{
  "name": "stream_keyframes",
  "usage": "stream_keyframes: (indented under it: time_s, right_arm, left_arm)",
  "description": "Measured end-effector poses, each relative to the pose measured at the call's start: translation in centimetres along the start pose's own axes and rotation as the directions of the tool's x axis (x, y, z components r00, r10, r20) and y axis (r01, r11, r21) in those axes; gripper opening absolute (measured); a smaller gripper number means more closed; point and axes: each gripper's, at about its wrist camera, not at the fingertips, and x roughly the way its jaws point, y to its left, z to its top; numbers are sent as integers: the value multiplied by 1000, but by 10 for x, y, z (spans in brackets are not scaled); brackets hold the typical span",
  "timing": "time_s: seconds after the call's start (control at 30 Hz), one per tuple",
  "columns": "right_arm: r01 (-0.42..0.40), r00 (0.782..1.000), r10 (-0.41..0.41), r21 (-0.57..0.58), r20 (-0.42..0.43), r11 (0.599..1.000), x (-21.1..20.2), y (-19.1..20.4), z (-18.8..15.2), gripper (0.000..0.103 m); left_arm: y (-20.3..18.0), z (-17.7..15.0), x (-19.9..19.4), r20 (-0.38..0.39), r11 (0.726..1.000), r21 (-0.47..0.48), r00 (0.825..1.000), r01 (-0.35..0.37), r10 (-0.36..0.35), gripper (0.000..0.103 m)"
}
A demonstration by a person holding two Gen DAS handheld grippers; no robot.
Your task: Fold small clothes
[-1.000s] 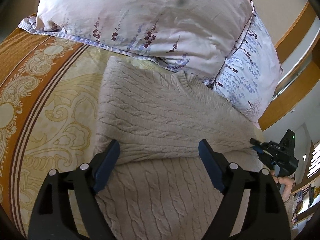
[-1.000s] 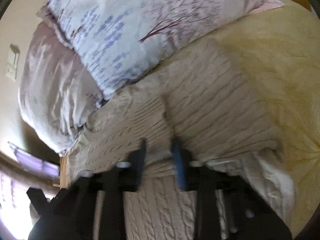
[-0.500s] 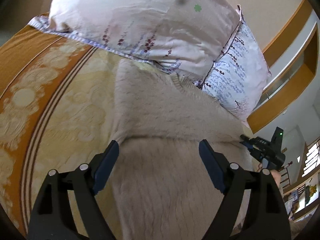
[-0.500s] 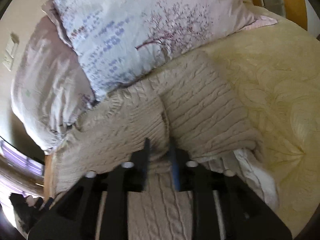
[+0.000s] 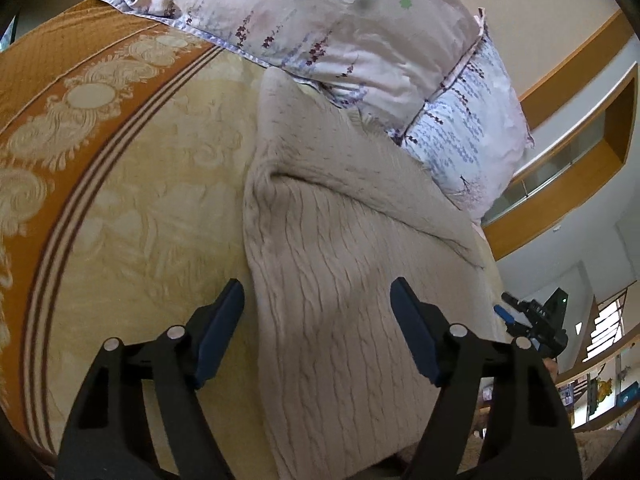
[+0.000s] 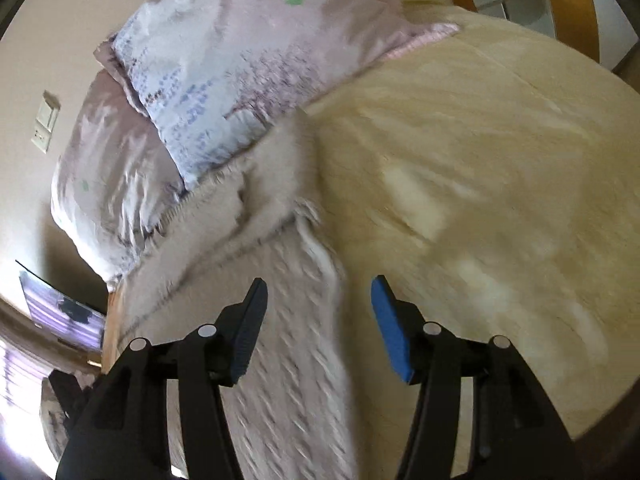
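Clearly looked soft, thick and floppy, that cable-knit sweater (image 5: 340, 280) on the bed (image 5: 132, 208); best pinched at its near hem corners; left tool (image 5: 316, 332) gaped, closing slightly, gripping nothing; right tool (image 6: 316, 320) just opened, gripping nothing.

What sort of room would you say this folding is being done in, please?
Most likely a bedroom: the sweater lies on a bed with a gold patterned bedspread, and two floral pillows are stacked at its head against the wall.
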Motion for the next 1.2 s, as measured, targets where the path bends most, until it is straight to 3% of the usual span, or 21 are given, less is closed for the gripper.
stream_keyframes:
  time_s: [0.13, 0.2, 0.33, 0.47, 0.63, 0.77, 0.83, 0.9, 0.93, 1.0, 1.2]
  right_arm:
    - [-78, 995, 78, -1, -54, 997, -6, -6, -15, 53]
    - [-147, 984, 145, -13, -103, 989, -8, -4, -27, 43]
    - [-256, 956, 249, -23, -157, 966, -15, -4, -51, 41]
    - [-368, 914, 360, -11, -185, 930, -26, -9, -74, 39]
    - [-436, 881, 421, -26, -216, 900, -37, -16, -98, 39]
    - [-445, 874, 425, -34, -234, 895, -38, -18, -106, 36]
    - [-427, 882, 399, -67, -252, 902, -35, -11, -108, 28]
    - [-422, 883, 382, -104, -273, 901, -32, -4, -109, 12]
    - [-419, 887, 376, -124, -269, 900, -31, 0, -109, 10]
    - [-429, 888, 388, -138, -245, 893, -35, 1, -109, 9]
    - [-436, 899, 420, -165, -122, 885, -50, 8, -94, 8]
  left_arm:
    - [-2, -13, -3, -8, 999, -19, 999, 44, -44, 65]
    - [-2, -22, -6, -14, 997, -24, 997, 76, -77, 60]
    - [-2, -40, -13, -29, 983, -34, 983, 179, -180, 48]
    - [-3, -58, -22, -43, 961, -36, 960, 274, -275, 47]
    - [-1, -77, -31, -62, 938, -47, 936, 343, -346, 47]
    - [-1, -87, -36, -84, 935, -32, 931, 353, -355, 40]
    - [-4, -91, -34, -106, 947, -12, 942, 320, -320, 24]
    - [-7, -92, -30, -124, 954, 8, 947, 300, -297, 19]
    - [-9, -92, -29, -127, 956, 17, 949, 291, -287, 16]
    - [-9, -91, -28, -132, 961, 28, 954, 275, -269, 9]
    - [-10, -85, -29, -137, 972, 79, 969, 220, -208, 6]
